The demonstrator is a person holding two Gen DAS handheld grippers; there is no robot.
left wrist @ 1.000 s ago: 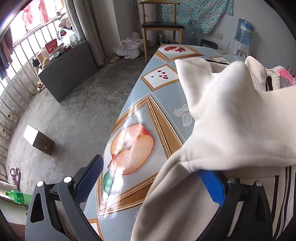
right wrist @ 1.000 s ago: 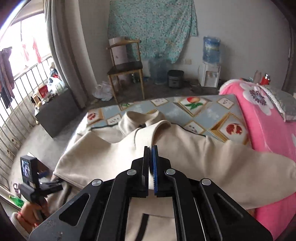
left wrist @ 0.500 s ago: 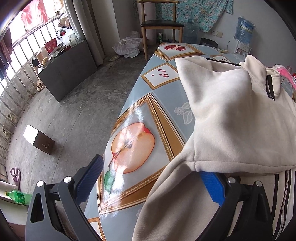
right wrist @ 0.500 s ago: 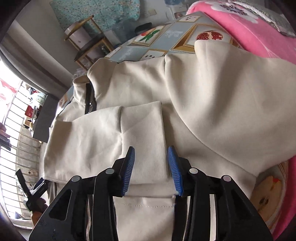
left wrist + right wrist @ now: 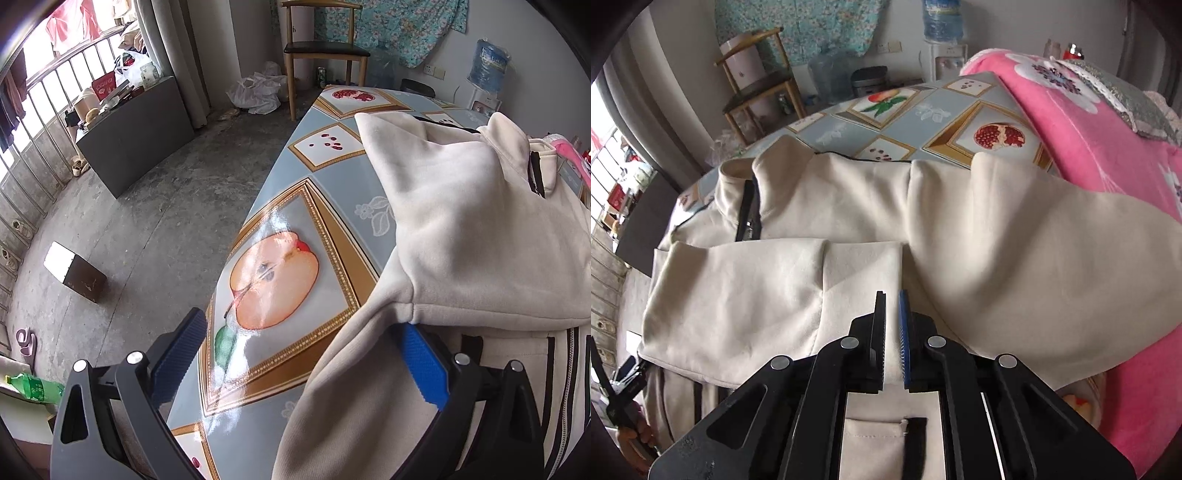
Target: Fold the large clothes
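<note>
A cream zip-up jacket (image 5: 979, 236) lies spread on the table (image 5: 295, 229), collar at the far side. Its left sleeve (image 5: 746, 291) is folded across the chest, cuff near the middle. My right gripper (image 5: 892, 295) hovers just over that cuff. Its jaws are closing to a narrow slit, with cloth visible through the gap but not pinched. My left gripper (image 5: 299, 323) stands wide open at the jacket's left edge. The folded cloth (image 5: 461, 236) drapes over the blue pad (image 5: 424, 365), and the dark blue pad (image 5: 181, 354) hangs over the table's rim.
The table wears a glossy fruit-print cloth. A pink flowered blanket (image 5: 1108, 140) borders the jacket on the right. A wooden chair (image 5: 325, 48), water bottles, a dark cabinet (image 5: 136, 129) and a small box (image 5: 74, 273) stand on the concrete floor.
The right gripper came down over the jacket, let go of the sleeve and narrowed again. The sleeve, lifted before, now lies flat across the chest. The left gripper stayed put.
</note>
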